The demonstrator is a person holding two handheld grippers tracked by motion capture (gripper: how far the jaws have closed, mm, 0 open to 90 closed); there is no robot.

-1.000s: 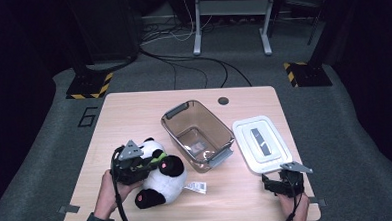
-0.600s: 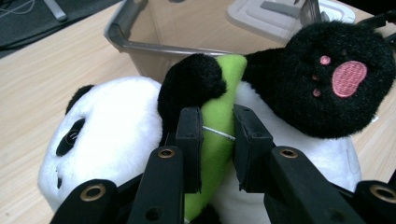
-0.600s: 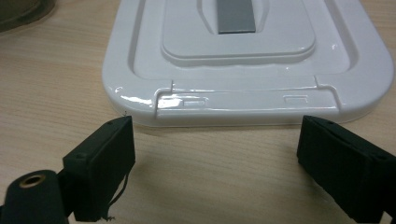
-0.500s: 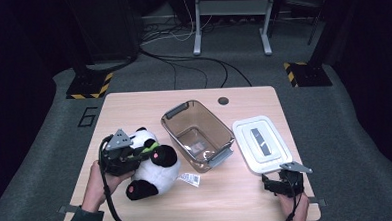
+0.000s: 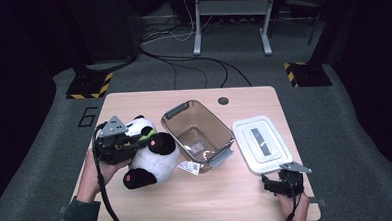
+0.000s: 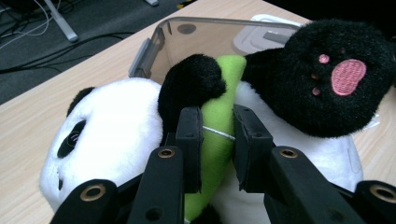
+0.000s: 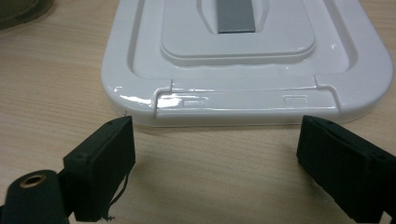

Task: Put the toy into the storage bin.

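**Panda clamped in the left tongs, beside the bin**

The left gripper point(image 5: 116, 143) has its jaws pinched on the green stalk point(image 6: 217, 135) that the panda point(image 5: 151, 155) hugs, the toy lying just right of it. The bin point(image 5: 197, 134) stands immediately beyond the panda, touching it. The right gripper point(image 5: 283, 182) sits on the table point(image 5: 228, 199) with jaws wide apart, holding nothing, the white lid point(image 7: 247, 60) just ahead of its tips.

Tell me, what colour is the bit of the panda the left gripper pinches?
Bright green, clearest in the left gripper view.
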